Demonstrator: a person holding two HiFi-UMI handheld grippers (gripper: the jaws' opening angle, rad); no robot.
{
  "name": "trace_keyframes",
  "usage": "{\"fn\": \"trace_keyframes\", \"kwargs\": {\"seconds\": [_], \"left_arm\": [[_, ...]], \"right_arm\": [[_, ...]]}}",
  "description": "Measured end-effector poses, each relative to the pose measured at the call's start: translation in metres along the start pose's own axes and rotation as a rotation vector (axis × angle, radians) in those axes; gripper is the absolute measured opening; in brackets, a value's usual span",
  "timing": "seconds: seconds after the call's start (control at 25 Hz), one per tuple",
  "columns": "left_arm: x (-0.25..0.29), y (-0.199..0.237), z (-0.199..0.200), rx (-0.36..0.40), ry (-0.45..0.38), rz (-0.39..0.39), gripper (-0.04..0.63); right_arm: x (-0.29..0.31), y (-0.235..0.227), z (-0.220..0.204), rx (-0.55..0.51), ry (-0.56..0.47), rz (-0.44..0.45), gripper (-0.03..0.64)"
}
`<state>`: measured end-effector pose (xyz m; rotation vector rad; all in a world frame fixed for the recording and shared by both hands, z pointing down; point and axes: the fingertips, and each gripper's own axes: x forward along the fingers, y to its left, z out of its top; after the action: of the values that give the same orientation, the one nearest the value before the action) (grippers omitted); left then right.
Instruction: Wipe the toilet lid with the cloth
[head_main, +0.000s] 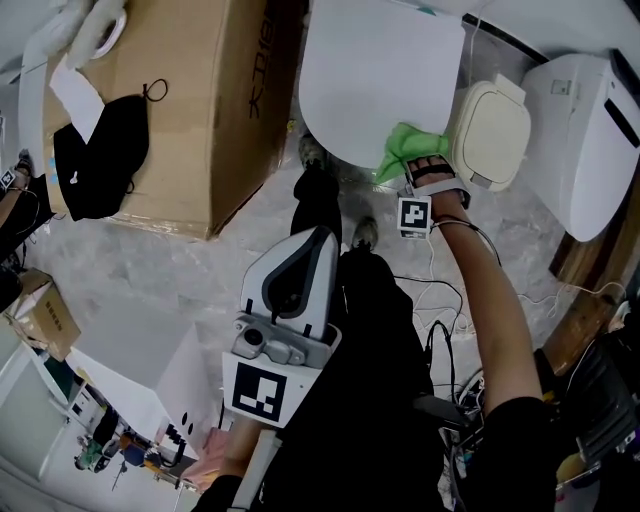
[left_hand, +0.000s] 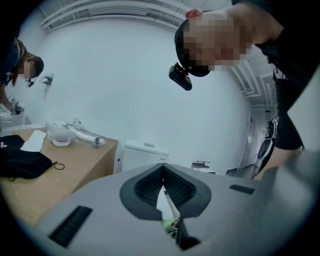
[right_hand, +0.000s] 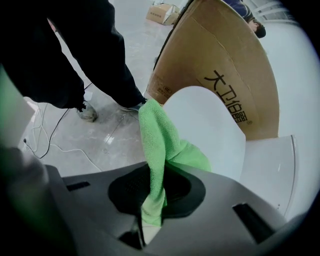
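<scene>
The white toilet lid (head_main: 375, 80) lies closed at the top middle of the head view. A green cloth (head_main: 403, 150) rests on its near right edge. My right gripper (head_main: 418, 165) is shut on the green cloth, with its marker cube just behind. In the right gripper view the cloth (right_hand: 161, 145) runs up from between the jaws and drapes toward the lid (right_hand: 212, 130). My left gripper (head_main: 316, 238) is held back near the person's body, away from the lid. In the left gripper view that gripper (left_hand: 163, 174) is shut with nothing in it.
A big cardboard box (head_main: 195, 100) stands left of the lid with a black garment (head_main: 100, 150) on it. A beige seat part (head_main: 490, 135) and another white toilet (head_main: 590, 140) stand to the right. Cables (head_main: 445, 295) trail over the marble floor. The person's shoes (head_main: 364, 233) are near the lid.
</scene>
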<state>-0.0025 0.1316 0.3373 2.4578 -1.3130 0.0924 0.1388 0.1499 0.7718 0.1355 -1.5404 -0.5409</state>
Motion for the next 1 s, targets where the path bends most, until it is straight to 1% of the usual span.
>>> {"fn": "trace_keyframes", "kwargs": {"seconds": [0.2, 0.36, 0.44, 0.48, 0.52, 0.64, 0.76, 0.88, 1.0], "left_arm": [[0.014, 0.001, -0.001, -0.004, 0.010, -0.026, -0.002], [0.027, 0.001, 0.000, 0.000, 0.026, -0.052, -0.002], [0.033, 0.003, 0.003, -0.002, 0.031, -0.061, -0.002], [0.035, 0.005, 0.004, -0.003, 0.032, -0.064, -0.002], [0.038, 0.007, 0.006, -0.004, 0.033, -0.066, -0.002], [0.048, 0.019, 0.010, -0.008, 0.041, -0.066, -0.002], [0.061, 0.036, 0.015, -0.013, 0.054, -0.063, -0.002], [0.073, 0.054, 0.022, -0.017, 0.064, -0.061, -0.002], [0.086, 0.074, 0.029, -0.030, 0.071, -0.054, -0.002]], "right_arm": [[0.006, -0.005, -0.046, 0.076, 0.116, 0.042, 0.049], [0.009, -0.011, -0.065, 0.154, 0.183, 0.090, 0.049], [0.007, -0.016, -0.077, 0.224, 0.220, 0.110, 0.049], [0.004, -0.021, -0.081, 0.294, 0.217, 0.104, 0.049], [-0.001, -0.030, -0.082, 0.394, 0.192, 0.089, 0.049], [-0.019, -0.067, -0.081, 0.747, 0.054, 0.010, 0.049], [-0.034, -0.111, -0.083, 1.027, -0.077, -0.066, 0.049], [-0.044, -0.158, -0.084, 1.232, -0.190, -0.143, 0.049], [-0.046, -0.206, -0.085, 1.348, -0.256, -0.205, 0.049]]}}
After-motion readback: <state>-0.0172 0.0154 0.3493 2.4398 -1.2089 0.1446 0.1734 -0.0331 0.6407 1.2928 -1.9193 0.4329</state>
